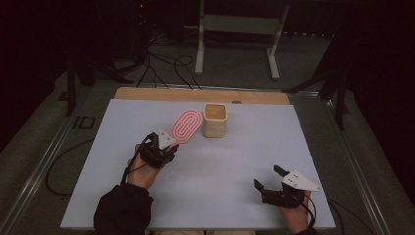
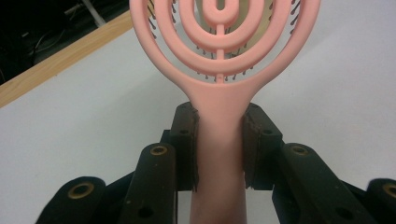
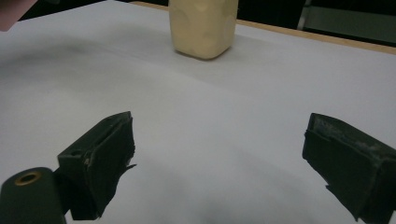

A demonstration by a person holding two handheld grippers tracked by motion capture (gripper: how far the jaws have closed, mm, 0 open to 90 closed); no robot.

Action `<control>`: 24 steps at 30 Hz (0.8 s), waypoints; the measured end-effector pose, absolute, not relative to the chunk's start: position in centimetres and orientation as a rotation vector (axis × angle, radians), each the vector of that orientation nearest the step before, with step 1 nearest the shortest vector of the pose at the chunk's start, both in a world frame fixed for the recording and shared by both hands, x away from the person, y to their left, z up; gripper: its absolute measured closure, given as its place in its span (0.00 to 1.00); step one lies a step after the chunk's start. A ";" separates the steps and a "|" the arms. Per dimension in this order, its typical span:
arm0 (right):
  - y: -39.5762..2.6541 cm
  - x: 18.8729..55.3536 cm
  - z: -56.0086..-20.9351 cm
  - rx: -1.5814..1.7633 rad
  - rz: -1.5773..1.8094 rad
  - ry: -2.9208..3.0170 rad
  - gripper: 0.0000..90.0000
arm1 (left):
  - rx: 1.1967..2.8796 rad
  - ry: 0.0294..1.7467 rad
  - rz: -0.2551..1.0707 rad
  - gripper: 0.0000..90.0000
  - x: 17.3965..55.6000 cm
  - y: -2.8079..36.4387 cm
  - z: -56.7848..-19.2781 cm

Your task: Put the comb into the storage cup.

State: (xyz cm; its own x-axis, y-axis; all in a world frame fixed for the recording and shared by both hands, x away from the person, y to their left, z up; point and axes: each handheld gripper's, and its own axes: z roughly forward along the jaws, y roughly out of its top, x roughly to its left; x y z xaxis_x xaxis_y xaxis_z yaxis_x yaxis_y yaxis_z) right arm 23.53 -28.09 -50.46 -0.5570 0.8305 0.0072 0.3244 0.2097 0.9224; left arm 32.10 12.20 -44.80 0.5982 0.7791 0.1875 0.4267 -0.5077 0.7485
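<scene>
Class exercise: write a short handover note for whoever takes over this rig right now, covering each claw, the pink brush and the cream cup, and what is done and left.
Left claw: shut on the pink brush by its handle, head raised beside the cream cup.
Right claw: open, empty, low over the white table near the front edge.
Done: brush picked up.
Left: probably stand the brush in the cup, which sits upright near the far edge.

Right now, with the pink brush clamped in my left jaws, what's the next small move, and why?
Probably carry the pink brush a little further toward the cream cup: the left gripper holds it by the handle, its head already beside the cup's open top.
</scene>
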 end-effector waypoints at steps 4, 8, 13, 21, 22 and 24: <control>-28.0 23.6 -50.5 1.082 1.346 2.000 0.10 | 2.094 0.949 0.701 0.78 31.6 12.9 -44.2; -28.0 23.6 -50.4 1.082 1.352 2.000 0.10 | 2.074 0.934 0.726 0.78 31.1 13.0 -43.9; -28.0 23.7 -50.4 1.087 1.364 2.006 0.10 | 2.041 0.922 0.755 0.78 30.5 13.1 -43.4; -27.8 24.1 -50.5 1.093 1.370 1.997 0.10 | 2.001 0.900 0.791 0.78 30.1 13.2 -43.1; -27.8 24.1 -50.5 1.093 1.370 1.997 0.10 | 1.993 0.899 0.797 0.78 30.1 13.3 -43.1; -27.7 24.3 -50.5 1.096 1.376 1.992 0.10 | 1.981 0.899 0.804 0.78 30.1 13.4 -43.1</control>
